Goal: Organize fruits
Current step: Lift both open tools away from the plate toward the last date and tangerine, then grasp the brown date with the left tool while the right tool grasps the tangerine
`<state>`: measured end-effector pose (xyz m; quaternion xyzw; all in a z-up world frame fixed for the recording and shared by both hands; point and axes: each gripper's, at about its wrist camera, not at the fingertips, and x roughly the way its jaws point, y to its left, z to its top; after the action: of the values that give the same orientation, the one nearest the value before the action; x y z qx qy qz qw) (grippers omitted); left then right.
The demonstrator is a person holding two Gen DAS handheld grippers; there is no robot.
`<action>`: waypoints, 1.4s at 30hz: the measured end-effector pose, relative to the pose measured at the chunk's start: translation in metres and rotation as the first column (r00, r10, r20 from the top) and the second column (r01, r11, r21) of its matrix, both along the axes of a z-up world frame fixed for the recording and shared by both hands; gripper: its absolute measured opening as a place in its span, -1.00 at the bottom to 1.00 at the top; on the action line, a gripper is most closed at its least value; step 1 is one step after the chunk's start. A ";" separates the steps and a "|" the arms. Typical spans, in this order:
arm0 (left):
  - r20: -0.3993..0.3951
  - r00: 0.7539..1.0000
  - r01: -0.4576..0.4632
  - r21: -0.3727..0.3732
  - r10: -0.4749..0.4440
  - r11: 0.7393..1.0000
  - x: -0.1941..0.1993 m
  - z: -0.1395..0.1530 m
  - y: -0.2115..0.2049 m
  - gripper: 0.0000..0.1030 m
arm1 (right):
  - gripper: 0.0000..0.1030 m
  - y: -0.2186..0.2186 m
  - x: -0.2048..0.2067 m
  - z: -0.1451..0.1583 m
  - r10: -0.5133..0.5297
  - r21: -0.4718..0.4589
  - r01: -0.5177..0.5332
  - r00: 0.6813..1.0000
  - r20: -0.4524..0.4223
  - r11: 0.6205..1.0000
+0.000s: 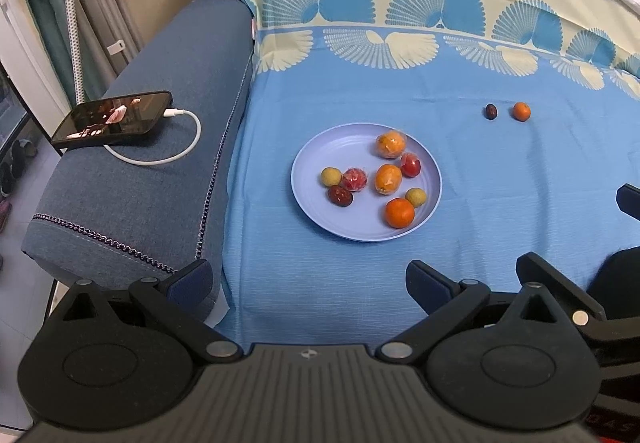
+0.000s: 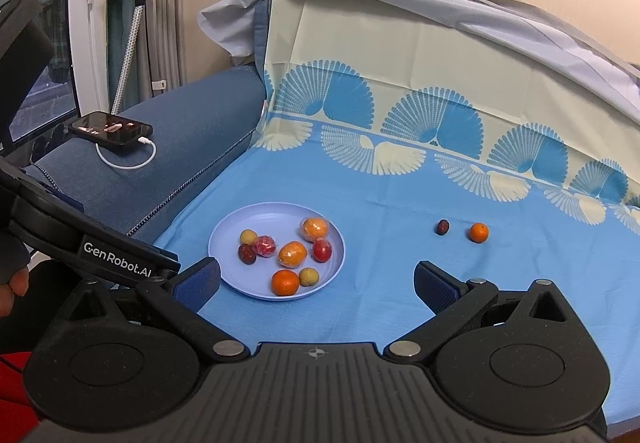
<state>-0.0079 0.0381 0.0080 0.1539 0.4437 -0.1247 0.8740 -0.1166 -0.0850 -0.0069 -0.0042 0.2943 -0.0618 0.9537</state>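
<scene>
Mostly sorted by the look of it: eight fruits piled on the lilac plate (image 1: 316, 147) toward the left edge of the blue bedsheet (image 1: 500, 211). Left out to the right, well apart: dark date (image 1: 491, 111), small orange (image 1: 521, 111). Left gripper (image 1: 308, 279) and right gripper (image 2: 316, 281) both spread wide, holding nothing.

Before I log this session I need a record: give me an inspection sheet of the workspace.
Surface: blue patterned cloth over a sofa seat.
Job's things: lilac plate holds eight fruits; a small orange and a dark fruit lie apart on the cloth.
Clutter: phone on the blue armrest.
Grippers: left gripper and right gripper open, empty.
Cables: white charging cable plugged into the phone.
Surroundings: wall, window frame, grey sheet over the backrest.
</scene>
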 end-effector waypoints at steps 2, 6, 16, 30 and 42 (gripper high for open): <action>-0.001 1.000 0.001 0.001 -0.001 1.000 0.001 0.000 0.000 0.99 | 0.99 0.000 0.001 0.000 0.000 0.001 0.000 1.000 -0.003 1.000; -0.004 1.000 0.002 0.001 -0.002 1.000 0.002 0.000 0.000 0.99 | 0.99 0.000 0.003 -0.002 -0.001 0.005 0.001 1.000 -0.010 1.000; -0.016 1.000 0.007 0.011 -0.007 1.000 0.006 -0.004 -0.003 0.99 | 0.99 -0.003 0.008 -0.006 -0.005 0.020 0.005 1.000 -0.027 1.000; -0.056 0.998 0.009 0.046 -0.007 0.999 0.022 -0.016 -0.015 0.99 | 0.99 -0.022 0.024 -0.025 -0.040 0.078 0.045 0.997 -0.061 0.996; -0.066 0.996 0.068 0.093 -0.062 0.993 0.077 -0.043 -0.083 0.99 | 0.99 -0.128 0.058 -0.086 -0.341 0.011 0.343 0.936 -0.088 0.939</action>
<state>0.0692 -0.0447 -0.0348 0.2056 0.4710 -0.1367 0.8469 -0.0584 -0.2126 -0.0925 0.0569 0.3313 -0.2225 0.9151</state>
